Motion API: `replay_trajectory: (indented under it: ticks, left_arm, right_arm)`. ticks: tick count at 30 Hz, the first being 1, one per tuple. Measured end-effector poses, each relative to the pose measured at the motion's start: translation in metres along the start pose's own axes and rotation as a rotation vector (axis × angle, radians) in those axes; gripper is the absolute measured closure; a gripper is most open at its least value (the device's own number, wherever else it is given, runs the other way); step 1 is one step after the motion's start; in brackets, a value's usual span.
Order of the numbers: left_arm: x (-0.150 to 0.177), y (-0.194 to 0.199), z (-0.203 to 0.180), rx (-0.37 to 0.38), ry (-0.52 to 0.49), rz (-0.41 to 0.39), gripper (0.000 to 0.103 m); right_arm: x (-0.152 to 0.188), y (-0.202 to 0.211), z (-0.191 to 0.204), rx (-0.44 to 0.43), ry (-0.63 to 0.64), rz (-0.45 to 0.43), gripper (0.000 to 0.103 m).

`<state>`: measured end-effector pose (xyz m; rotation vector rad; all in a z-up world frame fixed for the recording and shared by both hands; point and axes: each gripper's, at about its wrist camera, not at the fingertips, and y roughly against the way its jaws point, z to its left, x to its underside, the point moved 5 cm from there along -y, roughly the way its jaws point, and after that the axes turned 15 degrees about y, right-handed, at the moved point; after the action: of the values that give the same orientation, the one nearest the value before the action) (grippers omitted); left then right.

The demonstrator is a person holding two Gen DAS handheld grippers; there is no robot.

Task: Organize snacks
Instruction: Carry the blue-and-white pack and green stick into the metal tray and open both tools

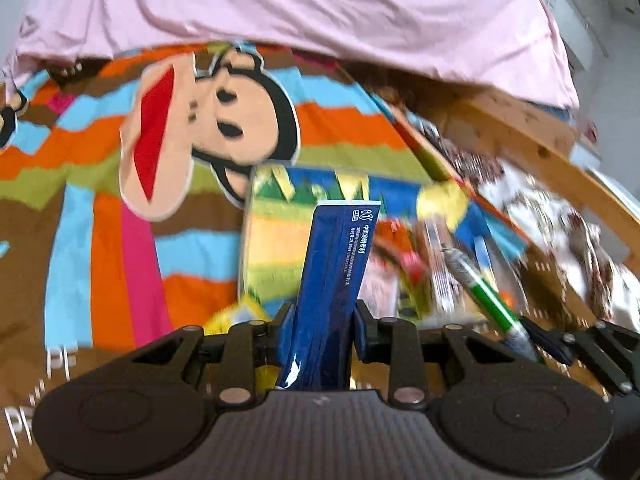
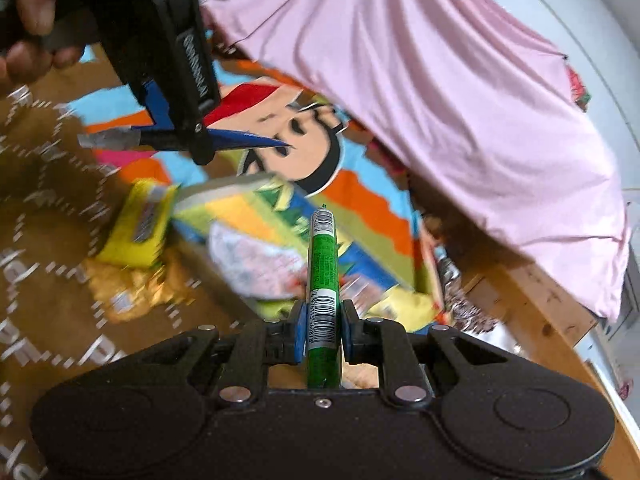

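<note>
Left claw (image 1: 322, 320) grips a blue pouch (image 1: 334, 280), right claw (image 2: 320, 328) a green stick (image 2: 323, 280), lifted clear for sorting.

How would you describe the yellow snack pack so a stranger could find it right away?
Start at the striped monkey blanket and go to its brown lettered part. There, beside the big colourful box, lies the yellow pack, with crinkled gold wrappers next to it. It is the only plain yellow pillow-shaped pack with a small barcode label, and no gripper holds it.
</note>
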<state>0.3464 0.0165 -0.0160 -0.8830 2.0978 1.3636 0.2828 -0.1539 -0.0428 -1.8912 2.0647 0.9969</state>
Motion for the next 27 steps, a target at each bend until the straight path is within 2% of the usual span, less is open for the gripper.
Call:
replay_trajectory:
  ticks: [6,12,27]
  left_arm:
    - [-0.025,-0.016,-0.01,-0.003,0.008,-0.087,0.07]
    - [-0.043,-0.047,-0.017,-0.002,-0.001,-0.118,0.07]
    - [-0.043,-0.131,-0.001,-0.038,0.037,-0.046,0.07]
  right_arm:
    - [-0.011,-0.023,-0.027,0.028,-0.069,-0.026,0.085]
    - [-0.02,-0.056,-0.039,0.005,-0.142,-0.035,0.085]
    - [-0.01,-0.137,-0.002,-0.098,-0.173,0.012,0.084]
